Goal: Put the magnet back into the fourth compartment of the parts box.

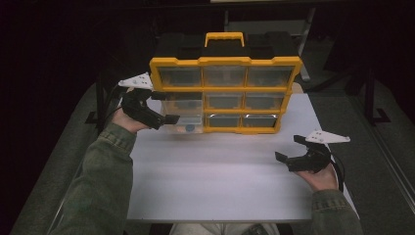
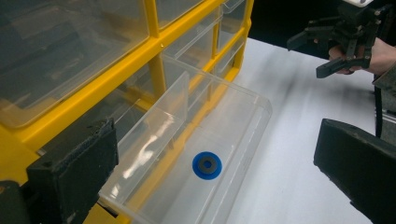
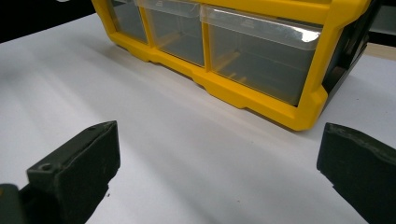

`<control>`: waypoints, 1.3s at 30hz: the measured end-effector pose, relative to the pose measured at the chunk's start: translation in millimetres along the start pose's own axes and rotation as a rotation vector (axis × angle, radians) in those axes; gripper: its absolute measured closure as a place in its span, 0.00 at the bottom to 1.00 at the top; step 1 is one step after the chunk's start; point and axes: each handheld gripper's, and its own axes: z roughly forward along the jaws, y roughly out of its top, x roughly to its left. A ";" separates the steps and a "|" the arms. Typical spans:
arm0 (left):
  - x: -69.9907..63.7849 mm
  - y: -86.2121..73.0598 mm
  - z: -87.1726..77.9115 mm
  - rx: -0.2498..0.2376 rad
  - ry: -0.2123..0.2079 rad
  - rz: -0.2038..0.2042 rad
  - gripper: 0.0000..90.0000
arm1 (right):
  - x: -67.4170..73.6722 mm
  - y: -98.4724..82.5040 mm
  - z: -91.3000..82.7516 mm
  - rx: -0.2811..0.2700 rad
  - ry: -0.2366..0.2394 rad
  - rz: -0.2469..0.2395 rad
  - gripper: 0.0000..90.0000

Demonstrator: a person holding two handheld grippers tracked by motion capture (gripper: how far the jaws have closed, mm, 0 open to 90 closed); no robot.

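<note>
At the left of the high view, the left tool [image 1: 164, 107] sat at the left end of a yellow-framed drawer cabinet [image 1: 224, 61], its jaws spread wide and holding nothing. They stood either side of a clear drawer [image 1: 185, 122] pulled out from the cabinet's lower left corner; whether either jaw touched the drawer's wall could not be told. In the left gripper view the drawer [image 2: 243, 135] held a small blue disc with a dark grey ring on it [image 2: 207, 165], lying flat on the drawer floor; a clear divider crossed the drawer behind it. The near corner of the drawer was cut off by the left jaw. The other drawers were shut, and their contents were too dim and glared to make out.

The white desk [image 1: 220, 171] in front of the cabinet was bare. At the right, the right tool [image 1: 289, 148] hovered near the desk's right edge, well apart from the cabinet, jaws wide open and empty. In the right gripper view the cabinet [image 3: 261, 100] showed its bottom row, its top cut off.
</note>
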 end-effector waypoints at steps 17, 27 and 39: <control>-7.4 -17.6 -17.0 -0.041 0.049 -0.001 0.00 | 0.1 -0.2 -0.4 0.001 -0.001 0.002 0.00; -6.0 -39.1 -27.3 -0.088 0.090 -0.041 0.00 | 0.4 -0.1 0.0 0.001 -0.001 0.002 0.00; -9.2 -59.4 -41.0 -0.128 0.136 -0.068 0.00 | 0.8 0.5 -0.8 -0.004 -0.007 -0.001 0.00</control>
